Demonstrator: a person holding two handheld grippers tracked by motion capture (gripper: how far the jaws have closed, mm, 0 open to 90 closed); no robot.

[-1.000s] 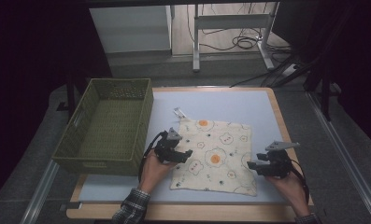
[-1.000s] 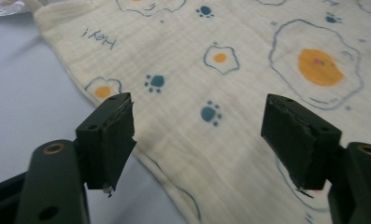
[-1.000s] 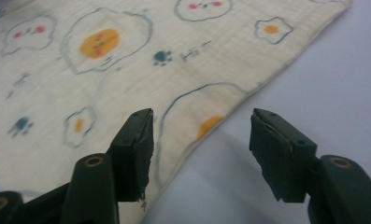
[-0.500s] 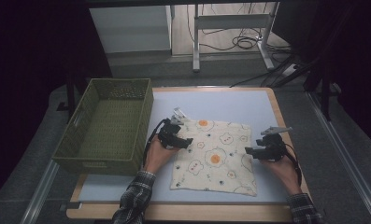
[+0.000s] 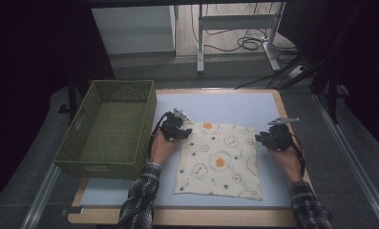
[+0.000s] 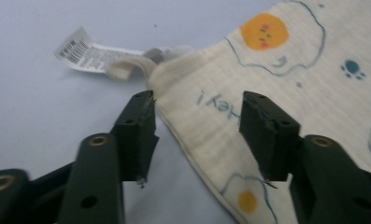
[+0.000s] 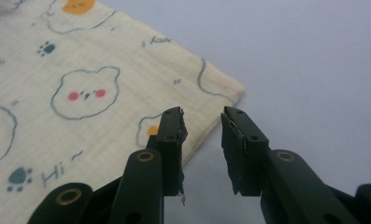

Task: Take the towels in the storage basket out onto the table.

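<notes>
left gripper view: cloth (image 6: 267, 84) corner between left tongs (image 6: 197, 126).

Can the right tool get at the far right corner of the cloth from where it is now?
Probably yes: the right tool sits open astride the cloth edge just short of that corner, bare table around it.

Cream, square muslin cloth (image 5: 219, 160) printed with fried eggs, bear faces, blue paw prints and small lettering. Spread flat, a little askew, on the pale blue tabletop, just right of the green woven basket. Weave faintly crinkled, edges hemmed. Far left corner (image 6: 174, 77) bearing a fabric loop and a white paper barcode tag (image 6: 92, 55). Far right corner (image 7: 230, 91) lying flat, perhaps slightly lifted at its edge.
</notes>
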